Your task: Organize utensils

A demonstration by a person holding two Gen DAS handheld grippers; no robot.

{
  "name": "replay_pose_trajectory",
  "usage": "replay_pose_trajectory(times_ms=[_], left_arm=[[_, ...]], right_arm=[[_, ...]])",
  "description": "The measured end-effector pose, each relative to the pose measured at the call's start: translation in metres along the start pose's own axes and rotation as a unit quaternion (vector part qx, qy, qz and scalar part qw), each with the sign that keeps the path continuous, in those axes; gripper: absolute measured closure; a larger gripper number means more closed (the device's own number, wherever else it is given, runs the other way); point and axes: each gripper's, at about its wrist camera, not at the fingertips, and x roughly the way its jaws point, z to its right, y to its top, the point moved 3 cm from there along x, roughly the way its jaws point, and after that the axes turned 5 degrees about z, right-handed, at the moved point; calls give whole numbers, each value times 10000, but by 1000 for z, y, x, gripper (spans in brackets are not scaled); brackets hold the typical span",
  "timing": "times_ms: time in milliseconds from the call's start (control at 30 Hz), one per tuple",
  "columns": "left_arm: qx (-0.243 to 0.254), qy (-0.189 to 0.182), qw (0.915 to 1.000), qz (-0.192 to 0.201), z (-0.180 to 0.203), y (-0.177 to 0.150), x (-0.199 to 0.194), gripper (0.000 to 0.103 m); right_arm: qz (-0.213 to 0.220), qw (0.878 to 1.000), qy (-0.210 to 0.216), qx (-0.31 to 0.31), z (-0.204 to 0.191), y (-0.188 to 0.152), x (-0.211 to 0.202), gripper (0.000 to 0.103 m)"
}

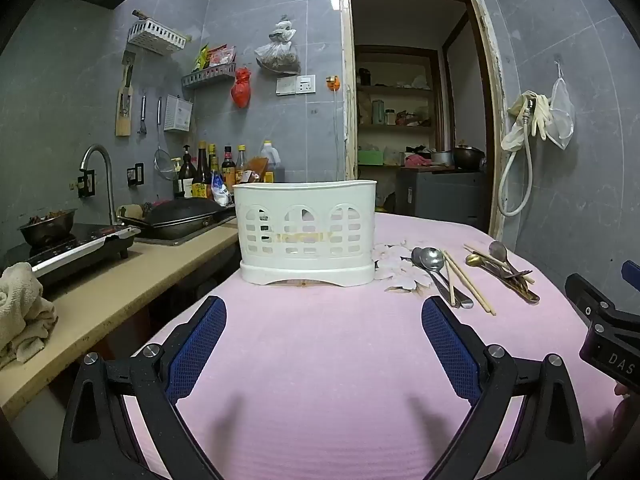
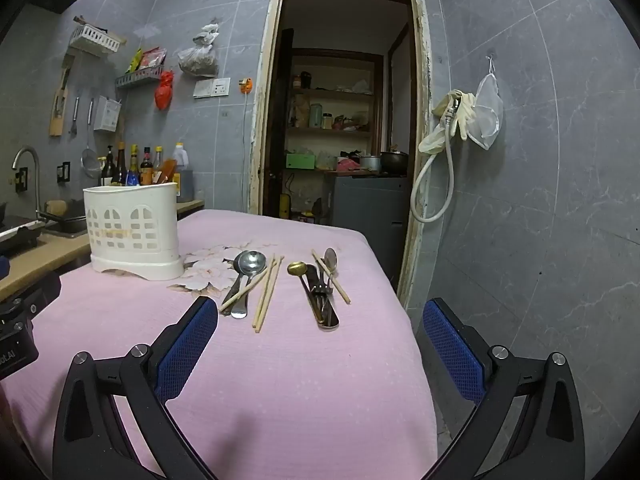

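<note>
Both your tongs, left gripper and right gripper, gape apart, empty. Thin pale wooden chopsticks just ahead of right tongs beside steel spoons: light, stiff, slippery. Pinch mid-shaft. White slotted plastic caddy ahead of left tongs.

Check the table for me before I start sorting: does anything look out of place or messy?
The utensils lie loose on the pink cloth beside the white holder, not in it: large spoons crossed by chopsticks, and a gold spoon piled with a fork. Nothing spilled or visibly broken.
</note>
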Motion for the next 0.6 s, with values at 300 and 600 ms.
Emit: replay_pose_trajectory(times_ms=[300,600], left_arm=[[-7,-29,10000,-14,1,2,-4,7],[0,-43,10000,-18,4,1,0,7]], right_arm=[[7,10000,-8,-30,1,-1,-1,0],[-3,10000,-8,-19,0,-2,-1,0]])
